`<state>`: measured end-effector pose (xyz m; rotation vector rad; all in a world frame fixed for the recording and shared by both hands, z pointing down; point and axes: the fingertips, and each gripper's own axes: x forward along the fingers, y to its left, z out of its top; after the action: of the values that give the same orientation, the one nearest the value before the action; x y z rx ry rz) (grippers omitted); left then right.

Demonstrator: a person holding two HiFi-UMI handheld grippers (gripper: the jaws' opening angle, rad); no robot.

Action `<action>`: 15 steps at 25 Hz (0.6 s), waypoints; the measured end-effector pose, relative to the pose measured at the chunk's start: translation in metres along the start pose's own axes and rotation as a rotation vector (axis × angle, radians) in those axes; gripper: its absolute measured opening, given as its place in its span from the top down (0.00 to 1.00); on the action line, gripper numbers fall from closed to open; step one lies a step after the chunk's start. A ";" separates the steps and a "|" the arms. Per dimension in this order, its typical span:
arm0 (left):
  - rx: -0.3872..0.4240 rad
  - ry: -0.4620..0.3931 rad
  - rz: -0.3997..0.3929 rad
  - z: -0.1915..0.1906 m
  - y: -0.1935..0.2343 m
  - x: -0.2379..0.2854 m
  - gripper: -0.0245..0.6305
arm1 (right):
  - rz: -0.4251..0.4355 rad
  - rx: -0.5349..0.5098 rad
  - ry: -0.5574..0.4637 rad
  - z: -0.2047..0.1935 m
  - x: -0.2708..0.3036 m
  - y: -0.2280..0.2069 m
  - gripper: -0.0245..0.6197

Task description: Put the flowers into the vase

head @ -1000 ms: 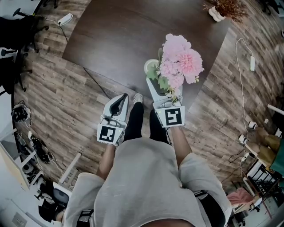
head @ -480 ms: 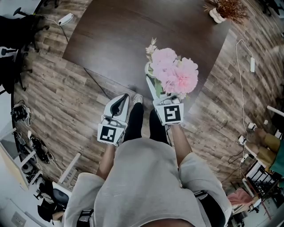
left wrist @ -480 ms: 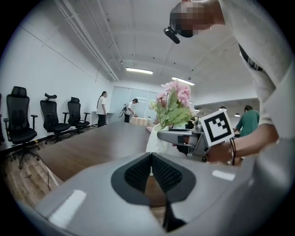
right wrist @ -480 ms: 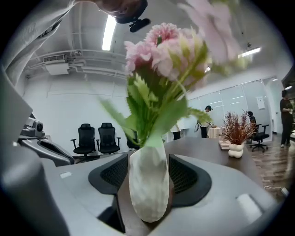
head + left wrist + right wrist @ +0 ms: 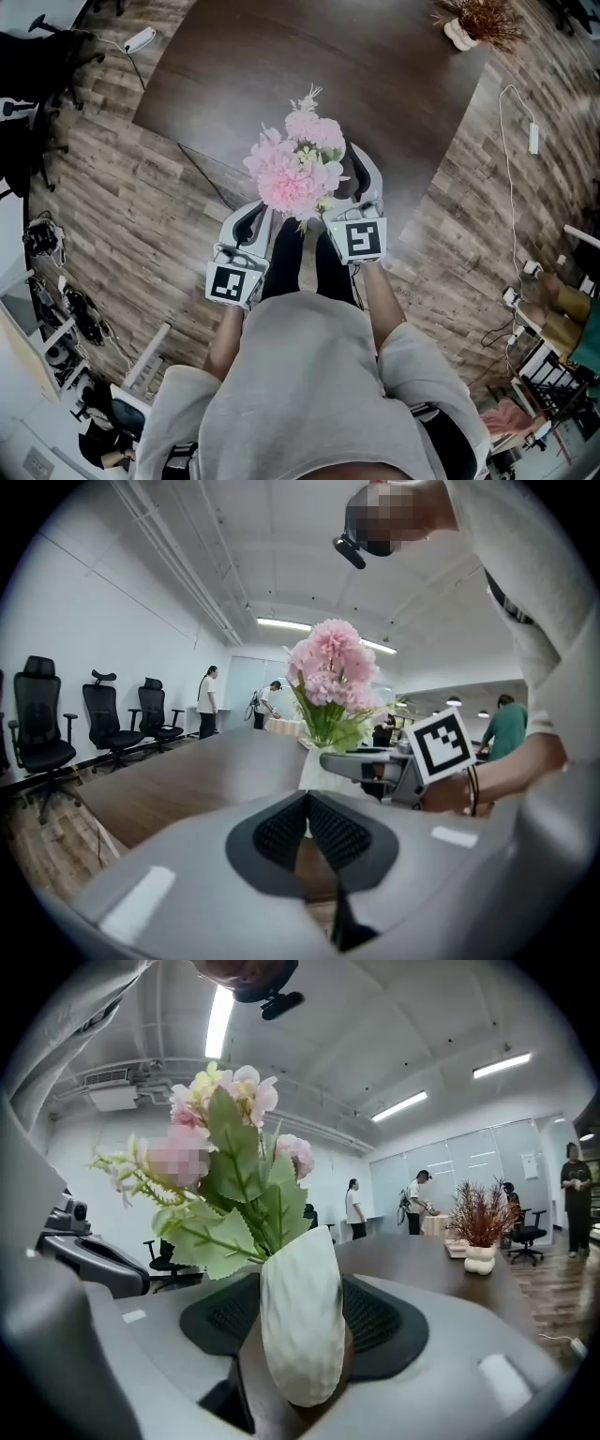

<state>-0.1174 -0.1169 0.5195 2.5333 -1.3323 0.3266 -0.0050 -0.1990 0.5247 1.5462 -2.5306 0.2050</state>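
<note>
Pink flowers with green leaves point(image 5: 292, 173) rise out of a white textured vase point(image 5: 300, 1321) on the near edge of the dark table point(image 5: 281, 66). The blooms hide the vase in the head view. My right gripper point(image 5: 339, 161) is open. Its pads stand on either side of the vase body, with thin strips of table showing beside the vase base. In the left gripper view the vase point(image 5: 311, 775) and flowers point(image 5: 328, 672) stand upright straight ahead, and the right gripper point(image 5: 361, 763) reaches in from the right. My left gripper point(image 5: 255, 208) is shut and empty, short of the table edge.
A dried reddish plant in a white pot point(image 5: 473, 21) stands at the table's far right corner. Cables point(image 5: 520, 112) lie on the wood floor to the right. Office chairs point(image 5: 42, 724) line the left wall, and people point(image 5: 206, 700) stand far behind.
The flowers swung from the upper right of the right gripper across to the left and now stand in the vase. The right jaws now flank the vase. The left gripper stayed put.
</note>
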 end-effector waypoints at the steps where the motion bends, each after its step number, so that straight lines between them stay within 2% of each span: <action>1: 0.000 -0.001 0.000 0.000 0.000 0.000 0.95 | -0.005 0.004 -0.003 0.000 0.000 0.000 0.53; 15: 0.000 -0.012 0.000 0.001 -0.002 -0.004 0.95 | -0.004 0.020 0.017 -0.008 -0.005 0.004 0.53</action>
<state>-0.1175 -0.1133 0.5172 2.5393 -1.3369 0.3127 -0.0054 -0.1910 0.5317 1.5498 -2.5196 0.2428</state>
